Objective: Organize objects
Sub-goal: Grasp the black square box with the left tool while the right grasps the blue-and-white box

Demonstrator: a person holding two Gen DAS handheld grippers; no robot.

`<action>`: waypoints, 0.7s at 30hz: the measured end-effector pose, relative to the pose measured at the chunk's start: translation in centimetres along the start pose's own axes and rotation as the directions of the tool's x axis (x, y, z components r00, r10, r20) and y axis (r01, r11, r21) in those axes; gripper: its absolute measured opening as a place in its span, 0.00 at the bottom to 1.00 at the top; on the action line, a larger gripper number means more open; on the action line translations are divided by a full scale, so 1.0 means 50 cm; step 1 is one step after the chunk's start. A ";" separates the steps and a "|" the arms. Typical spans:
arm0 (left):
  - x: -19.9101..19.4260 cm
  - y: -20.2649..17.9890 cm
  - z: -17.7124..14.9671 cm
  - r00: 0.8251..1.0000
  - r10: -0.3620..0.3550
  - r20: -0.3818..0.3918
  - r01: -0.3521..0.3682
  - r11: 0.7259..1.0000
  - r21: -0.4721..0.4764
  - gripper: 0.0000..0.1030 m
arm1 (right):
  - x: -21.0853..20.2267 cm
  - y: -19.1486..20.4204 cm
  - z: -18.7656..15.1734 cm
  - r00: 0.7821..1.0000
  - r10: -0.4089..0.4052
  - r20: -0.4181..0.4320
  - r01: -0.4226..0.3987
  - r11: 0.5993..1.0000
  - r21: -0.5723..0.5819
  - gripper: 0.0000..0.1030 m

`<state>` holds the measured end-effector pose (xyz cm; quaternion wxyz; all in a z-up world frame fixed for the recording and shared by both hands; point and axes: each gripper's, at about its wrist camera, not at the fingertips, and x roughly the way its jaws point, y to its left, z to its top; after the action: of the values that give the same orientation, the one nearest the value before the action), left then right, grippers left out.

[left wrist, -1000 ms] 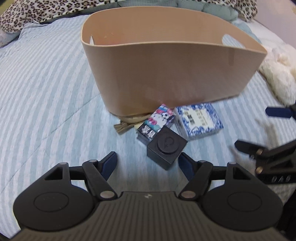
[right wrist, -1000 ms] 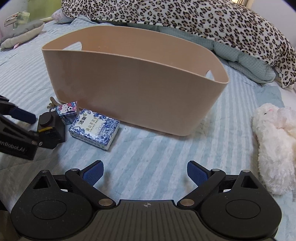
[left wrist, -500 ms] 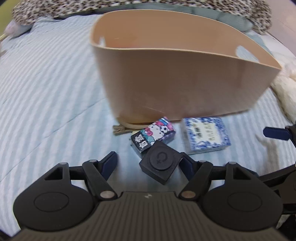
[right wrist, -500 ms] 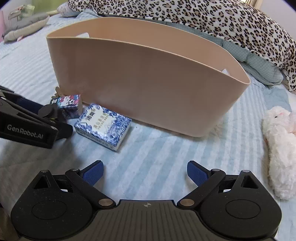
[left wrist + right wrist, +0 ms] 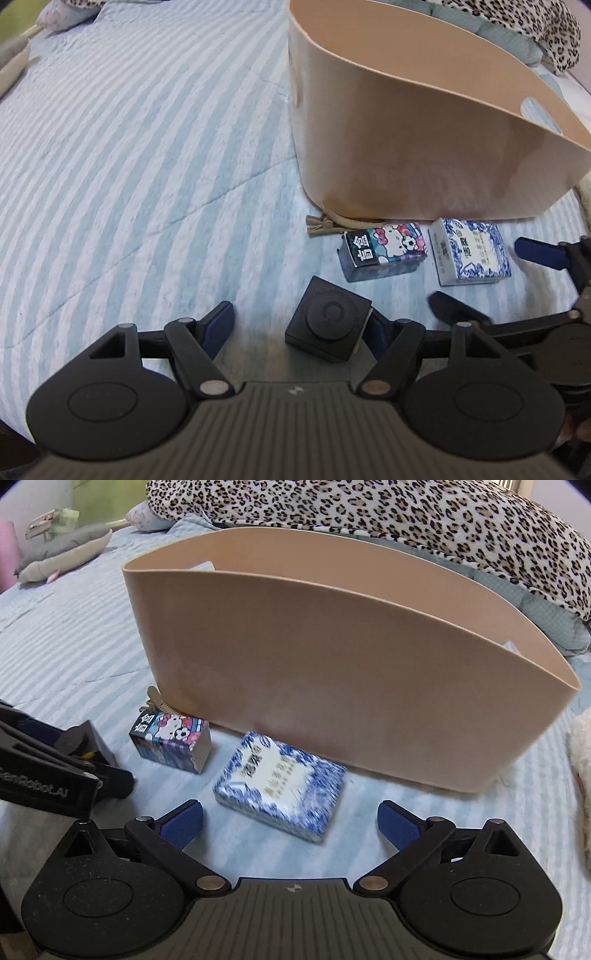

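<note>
A tan basket [image 5: 424, 147] stands on the striped bed; it also shows in the right wrist view [image 5: 351, 686]. In front of it lie a Hello Kitty box [image 5: 384, 253] [image 5: 171, 744], a blue-and-white tissue pack [image 5: 471, 254] [image 5: 284, 784] and a black cube with a round button [image 5: 328, 319]. My left gripper [image 5: 299, 321] is open, the cube between its fingers against the right pad. My right gripper [image 5: 290, 821] is open and empty, just short of the tissue pack, which lies between its fingertips' line.
A tan hair clip [image 5: 332, 223] lies at the basket's foot. A leopard-print blanket [image 5: 406, 520] lies behind the basket. A white plush toy [image 5: 581, 753] is at the right edge. A grey plush [image 5: 62, 555] lies far left.
My left gripper moved forward so the black cube now sits between its fingers. My right gripper moved left and closer to the tissue pack.
</note>
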<state>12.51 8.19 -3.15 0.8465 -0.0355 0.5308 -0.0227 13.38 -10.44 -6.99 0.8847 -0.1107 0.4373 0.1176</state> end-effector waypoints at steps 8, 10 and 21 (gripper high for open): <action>-0.004 -0.007 0.006 1.000 0.012 -0.014 -0.012 0.999 0.040 0.36 | 0.012 -0.003 0.001 1.000 -0.019 0.014 0.019 0.999 0.040 0.86; -0.008 -0.008 0.006 1.000 -0.007 -0.014 0.007 0.999 0.046 0.33 | 0.012 -0.018 -0.001 1.000 0.002 0.007 -0.002 0.997 0.072 0.71; -0.030 -0.020 -0.002 0.999 -0.034 0.012 0.033 0.998 0.053 0.32 | -0.028 -0.035 -0.024 0.999 -0.016 0.035 0.014 0.998 0.068 0.61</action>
<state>11.76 7.28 -1.77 0.8500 -0.0222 0.5239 -0.0505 12.18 -12.62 -6.41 0.8965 -0.0816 0.4243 0.0978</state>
